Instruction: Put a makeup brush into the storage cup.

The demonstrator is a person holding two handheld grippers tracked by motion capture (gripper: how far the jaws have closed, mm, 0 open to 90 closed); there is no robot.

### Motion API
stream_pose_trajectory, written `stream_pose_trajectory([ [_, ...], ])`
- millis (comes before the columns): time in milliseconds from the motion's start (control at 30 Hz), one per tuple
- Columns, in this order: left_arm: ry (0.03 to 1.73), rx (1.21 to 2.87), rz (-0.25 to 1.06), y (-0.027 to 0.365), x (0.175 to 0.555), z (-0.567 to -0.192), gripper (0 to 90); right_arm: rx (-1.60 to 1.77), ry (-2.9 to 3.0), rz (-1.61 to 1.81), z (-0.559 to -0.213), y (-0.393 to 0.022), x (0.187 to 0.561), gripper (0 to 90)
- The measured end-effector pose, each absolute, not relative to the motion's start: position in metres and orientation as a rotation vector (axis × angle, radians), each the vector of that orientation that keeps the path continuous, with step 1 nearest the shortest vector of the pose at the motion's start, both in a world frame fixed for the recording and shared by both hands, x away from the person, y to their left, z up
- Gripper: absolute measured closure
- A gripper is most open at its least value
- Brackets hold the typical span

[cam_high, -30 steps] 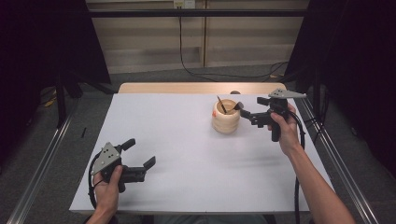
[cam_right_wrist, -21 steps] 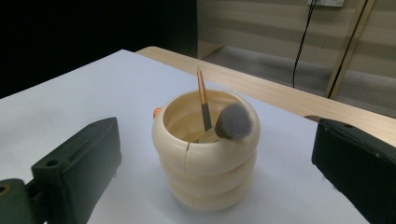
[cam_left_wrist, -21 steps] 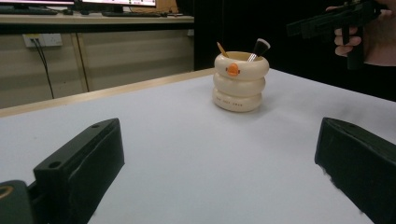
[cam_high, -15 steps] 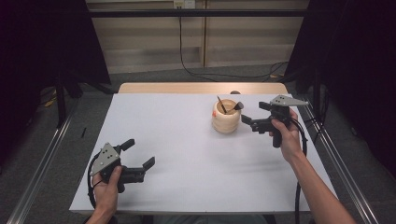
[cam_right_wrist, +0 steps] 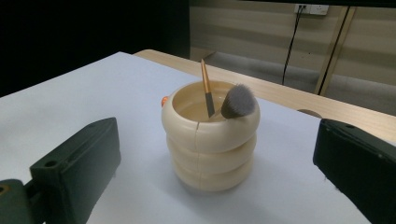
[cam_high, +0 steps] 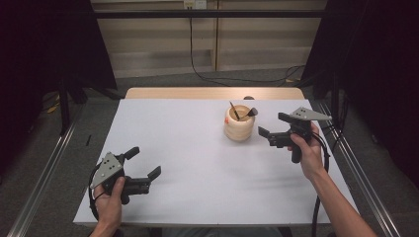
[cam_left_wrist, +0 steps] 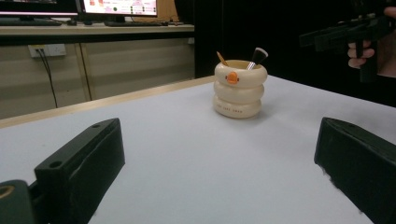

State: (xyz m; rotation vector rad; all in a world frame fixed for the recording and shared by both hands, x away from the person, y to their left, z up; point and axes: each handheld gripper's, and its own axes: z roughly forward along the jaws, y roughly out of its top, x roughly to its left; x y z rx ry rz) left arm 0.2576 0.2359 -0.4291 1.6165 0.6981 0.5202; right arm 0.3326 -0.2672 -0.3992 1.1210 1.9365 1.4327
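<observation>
The right claw [cam_high: 269, 133] stands spread beside the ringed brush holder [cam_right_wrist: 210, 135]; it looks rigid, smooth, tippable; the makeup brush [cam_right_wrist: 237, 101] is best pinched below its soft bristles.

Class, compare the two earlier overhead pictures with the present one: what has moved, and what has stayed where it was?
The right hand-held gripper has drawn back from the cream ringed holder, away to the right and towards the person, jaws open and empty. A gap now shows between them. The holder and its two brushes have not moved. The left hand-held gripper stays open at the table's near left.
</observation>
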Motion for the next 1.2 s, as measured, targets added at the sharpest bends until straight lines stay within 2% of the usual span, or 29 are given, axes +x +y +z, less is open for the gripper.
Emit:
stream_pose_trajectory([
  [533,0.693,1.611,0.517,0.236,0.254,-0.428,1.5,1.088,1.889,1.398,-0.403,-0.267,0.292,0.2],
  [1200,0.699,1.609,0.523,0.238,0.251,-0.428,1.3,1.119,1.839,1.407,-0.418,-0.287,0.238,0.7],
])
